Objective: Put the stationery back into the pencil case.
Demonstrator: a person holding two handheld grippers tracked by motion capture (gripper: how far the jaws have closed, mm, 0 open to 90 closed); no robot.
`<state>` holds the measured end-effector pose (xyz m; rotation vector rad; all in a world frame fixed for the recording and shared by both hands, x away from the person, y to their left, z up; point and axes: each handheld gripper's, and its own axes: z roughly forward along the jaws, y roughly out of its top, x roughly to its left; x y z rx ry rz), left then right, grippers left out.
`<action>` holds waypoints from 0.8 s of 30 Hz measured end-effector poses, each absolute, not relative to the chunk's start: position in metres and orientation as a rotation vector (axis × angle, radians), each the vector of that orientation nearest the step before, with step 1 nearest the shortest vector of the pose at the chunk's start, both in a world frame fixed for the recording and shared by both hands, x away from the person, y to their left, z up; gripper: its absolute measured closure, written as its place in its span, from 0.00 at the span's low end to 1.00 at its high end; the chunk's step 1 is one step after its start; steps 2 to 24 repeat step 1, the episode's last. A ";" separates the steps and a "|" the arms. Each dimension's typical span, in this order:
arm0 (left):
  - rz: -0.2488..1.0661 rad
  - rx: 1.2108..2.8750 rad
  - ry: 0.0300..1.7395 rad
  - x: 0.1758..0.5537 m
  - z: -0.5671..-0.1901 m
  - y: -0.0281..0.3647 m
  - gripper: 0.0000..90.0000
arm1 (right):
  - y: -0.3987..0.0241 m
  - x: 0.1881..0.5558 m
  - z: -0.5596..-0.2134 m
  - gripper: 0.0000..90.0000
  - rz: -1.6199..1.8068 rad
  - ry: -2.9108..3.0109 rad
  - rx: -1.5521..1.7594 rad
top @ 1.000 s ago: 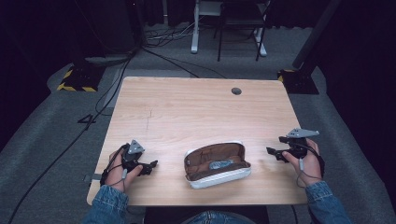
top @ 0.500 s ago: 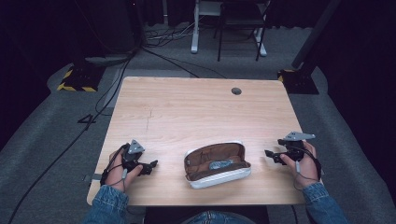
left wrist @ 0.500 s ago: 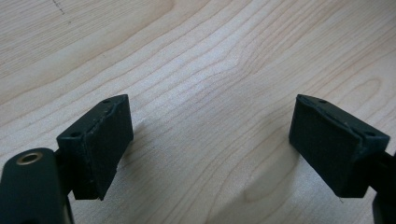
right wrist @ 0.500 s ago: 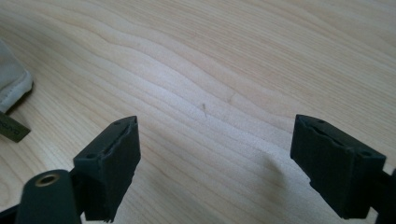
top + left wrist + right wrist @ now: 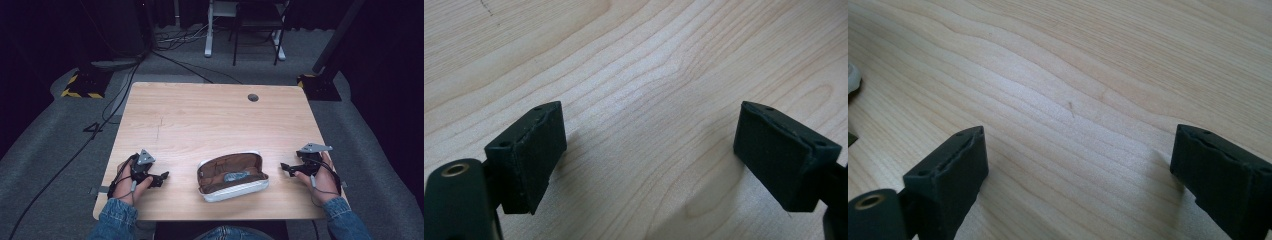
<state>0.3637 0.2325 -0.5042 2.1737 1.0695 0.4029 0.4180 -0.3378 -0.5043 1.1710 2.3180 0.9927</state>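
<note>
An open pouch (image 5: pixel 232 176) with a white outside and brown lining lies near the table's front edge, a small grey object (image 5: pixel 235 176) inside it. My left gripper (image 5: pixel 161 179) rests on the wood to the pouch's left, pointing toward it, jaws spread wide over bare tabletop (image 5: pixel 649 125). My right gripper (image 5: pixel 286 169) sits to the pouch's right, also pointing at it, jaws wide apart with only wood (image 5: pixel 1073 125) between them. A white sliver of the pouch (image 5: pixel 852 77) shows at the left edge of the right gripper view.
The wooden table (image 5: pixel 215 120) has a round cable hole (image 5: pixel 253 97) near its far right. Black cables (image 5: pixel 120 100) run over the grey floor at the left. A white desk frame and a chair (image 5: pixel 250 30) stand beyond the table.
The right hand and its gripper have slid a little toward the person and toward the pouch. The left gripper has stayed put.
</note>
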 end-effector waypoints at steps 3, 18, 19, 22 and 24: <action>0.403 2.173 1.070 0.364 -0.504 0.232 0.15 | -0.338 0.418 -0.504 0.09 0.993 2.317 1.172; 0.403 2.173 1.070 0.364 -0.504 0.232 0.15 | -0.338 0.418 -0.504 0.09 0.993 2.317 1.172; 0.403 2.173 1.070 0.364 -0.504 0.232 0.15 | -0.338 0.418 -0.504 0.09 0.993 2.317 1.172; 0.403 2.173 1.070 0.364 -0.504 0.232 0.15 | -0.338 0.418 -0.504 0.09 0.993 2.317 1.172; 0.403 2.173 1.070 0.364 -0.504 0.232 0.15 | -0.338 0.418 -0.504 0.09 0.993 2.317 1.172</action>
